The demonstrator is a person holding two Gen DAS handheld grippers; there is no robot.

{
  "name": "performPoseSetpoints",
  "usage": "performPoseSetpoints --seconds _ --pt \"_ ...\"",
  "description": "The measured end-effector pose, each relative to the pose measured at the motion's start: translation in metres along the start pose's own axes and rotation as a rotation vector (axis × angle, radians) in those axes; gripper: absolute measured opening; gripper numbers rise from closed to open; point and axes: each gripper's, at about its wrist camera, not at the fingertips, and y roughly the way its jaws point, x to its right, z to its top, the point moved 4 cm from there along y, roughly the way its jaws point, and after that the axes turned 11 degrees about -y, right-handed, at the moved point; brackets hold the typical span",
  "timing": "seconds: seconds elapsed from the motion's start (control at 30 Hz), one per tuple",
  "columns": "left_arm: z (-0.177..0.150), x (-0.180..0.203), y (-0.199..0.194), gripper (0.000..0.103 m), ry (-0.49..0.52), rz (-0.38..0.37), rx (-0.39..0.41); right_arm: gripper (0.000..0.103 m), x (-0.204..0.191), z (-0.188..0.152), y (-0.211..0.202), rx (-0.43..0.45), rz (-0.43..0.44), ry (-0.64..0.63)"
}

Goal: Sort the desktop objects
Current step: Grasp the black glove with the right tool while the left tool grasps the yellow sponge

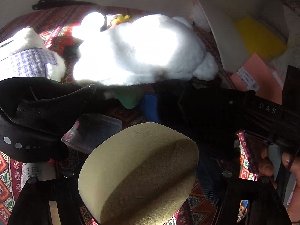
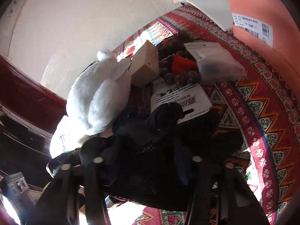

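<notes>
Left wrist: left gripper (image 1: 138, 196) clamps tan sponge (image 1: 138, 170), light, squashy; hold mid-body. Right gripper (image 2: 150, 168) seemingly closed on limp black cloth (image 2: 150, 131).

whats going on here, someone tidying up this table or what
A person is sorting a cluttered desktop covered by a red patterned cloth, with a handheld claw in each hand. The left claw has a tan foam wedge between its fingers. The right claw is buried in a black fabric item, so its grip cannot be judged. A large white plush toy lies behind, alongside a small beige box, a printed card and a clear plastic case.
</notes>
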Motion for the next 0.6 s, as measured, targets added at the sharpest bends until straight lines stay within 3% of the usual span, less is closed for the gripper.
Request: performPoseSetpoints --seconds 0.1,0.3,0.6 --pt "0.004 0.004 -0.010 0.075 0.003 -0.035 0.021 0.018 0.009 0.001 -0.013 0.041 0.070 0.060" --pt "0.010 0.000 -0.015 0.075 -0.037 -0.063 0.031 0.016 0.004 0.005 -0.055 0.160 0.142 0.089" --pt "0.011 0.011 -0.025 0.075 -0.087 -0.122 0.078 0.016 -0.057 0.026 -0.156 0.447 0.116 -0.057"
